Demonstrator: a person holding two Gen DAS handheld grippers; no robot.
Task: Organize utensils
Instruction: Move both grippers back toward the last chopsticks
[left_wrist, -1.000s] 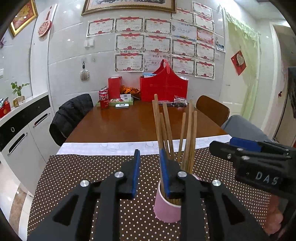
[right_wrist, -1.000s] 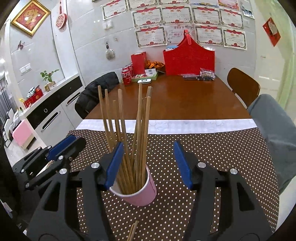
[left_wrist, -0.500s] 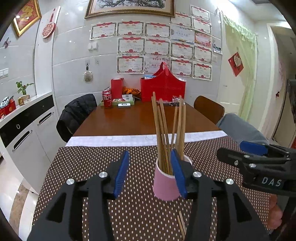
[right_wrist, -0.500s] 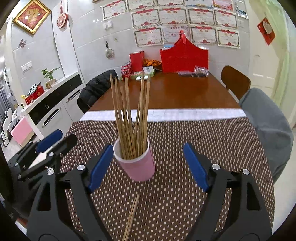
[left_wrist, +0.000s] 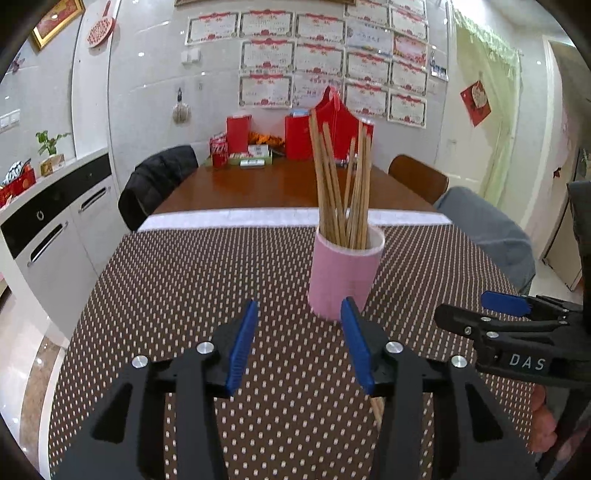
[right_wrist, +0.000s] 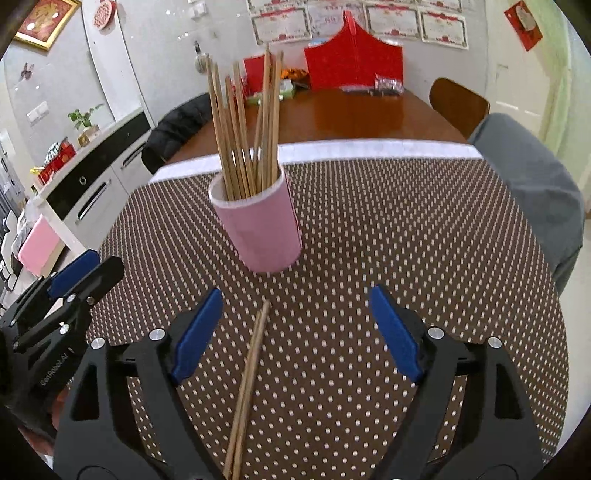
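Jaws of left gripper (left_wrist: 299, 341) parted, nothing between the blue pads, pointing down at the brown dotted tablecloth (left_wrist: 184, 295). Pink cup (left_wrist: 345, 275) stands upright just past its right finger, apart from it, packed with wooden chopsticks (left_wrist: 341, 184) standing up and fanned. Right gripper (right_wrist: 295, 332) jaws opening, wide, nothing clamped; loose chopstick pair (right_wrist: 251, 373) lies flat on the cloth between its fingers, nearer the left pad, tips toward the cup, touching neither pad. Same pair's tip peeks out under the left gripper's right finger in left view. Both grippers low over the cloth, side by side, tilted downward; each shows at the edge of the other's view. Person's fingers (left_wrist: 541, 435) visible under the right gripper. Beyond the cloth: white trim strip, bare wooden table (left_wrist: 280, 184), red boxes (left_wrist: 328, 133) at far end, chairs, jacket on one chair (left_wrist: 155, 181), white cabinets (left_wrist: 55, 229) left, certificates (left_wrist: 314, 59) on tiled wall.
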